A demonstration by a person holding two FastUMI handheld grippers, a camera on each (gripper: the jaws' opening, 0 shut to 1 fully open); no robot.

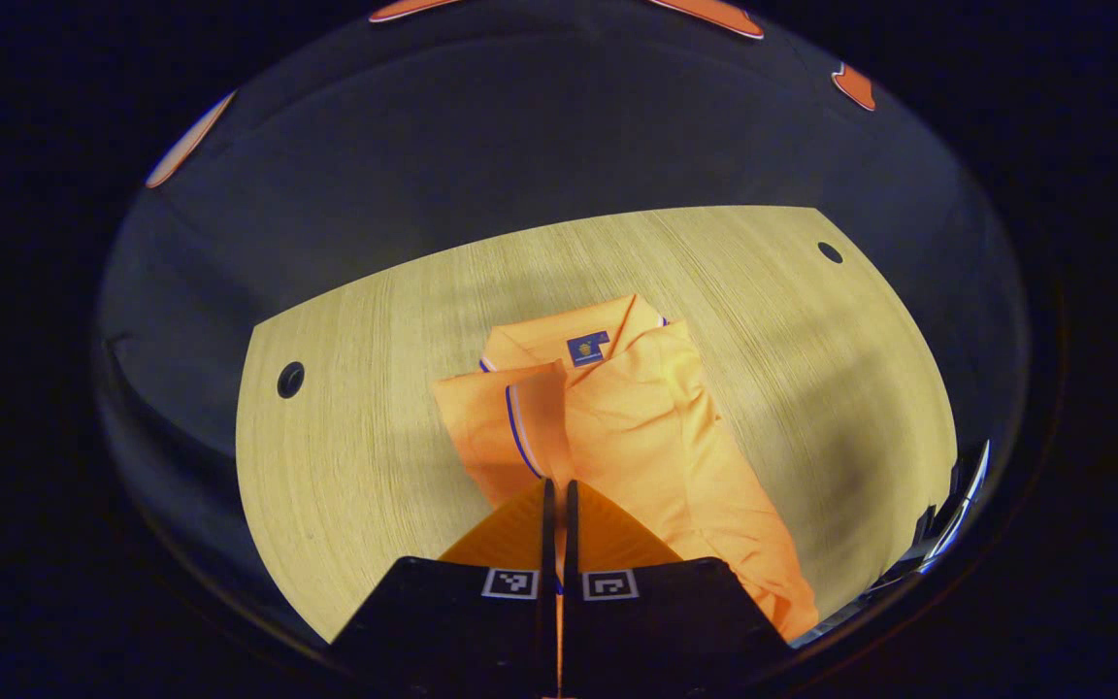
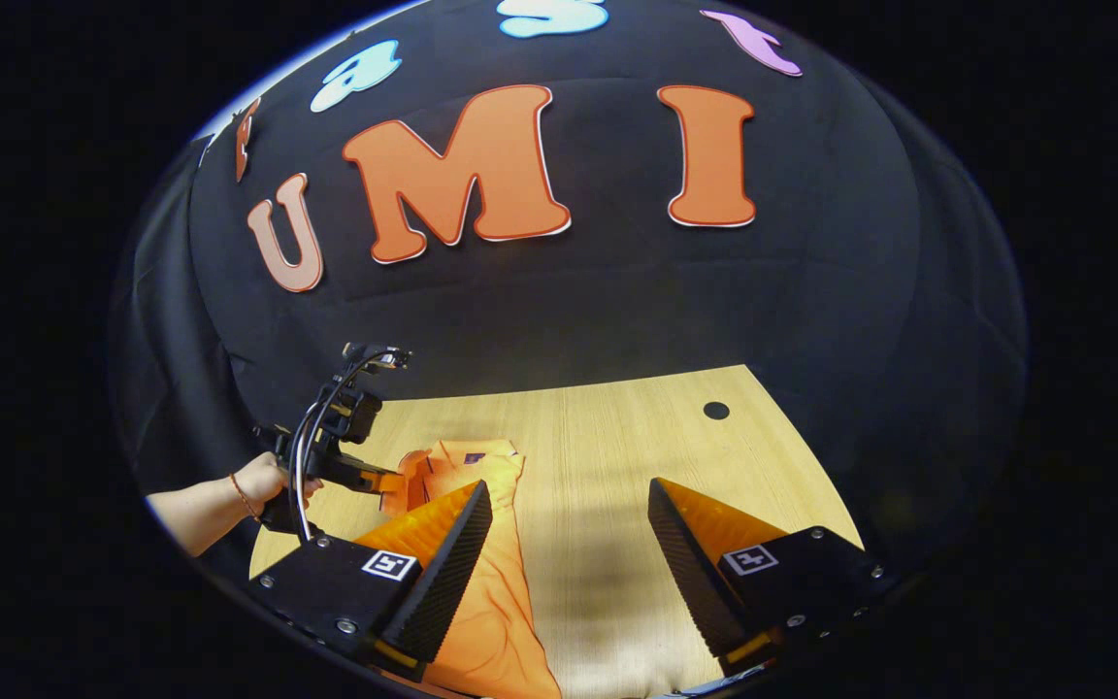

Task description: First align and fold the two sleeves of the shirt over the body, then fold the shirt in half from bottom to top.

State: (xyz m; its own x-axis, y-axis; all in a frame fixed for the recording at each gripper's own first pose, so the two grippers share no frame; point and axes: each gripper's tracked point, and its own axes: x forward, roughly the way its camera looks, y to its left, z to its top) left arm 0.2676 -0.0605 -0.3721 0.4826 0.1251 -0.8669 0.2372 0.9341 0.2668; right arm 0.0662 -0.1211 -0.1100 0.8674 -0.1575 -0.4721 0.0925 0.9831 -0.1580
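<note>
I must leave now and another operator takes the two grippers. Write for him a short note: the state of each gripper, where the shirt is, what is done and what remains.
Left gripper: fingers closed with only a thin slit between them, low over the left sleeve; whether cloth is pinched, I cannot tell.
Right gripper: open, empty, above the table, just right of the shirt.
Orange shirt: lies on the wooden table, collar at the far end, already narrowed into a long strip.
Done: the sleeves appear folded in over the body.
Left: release and check the left sleeve lies flat, then fold in half from bottom to top.
</note>
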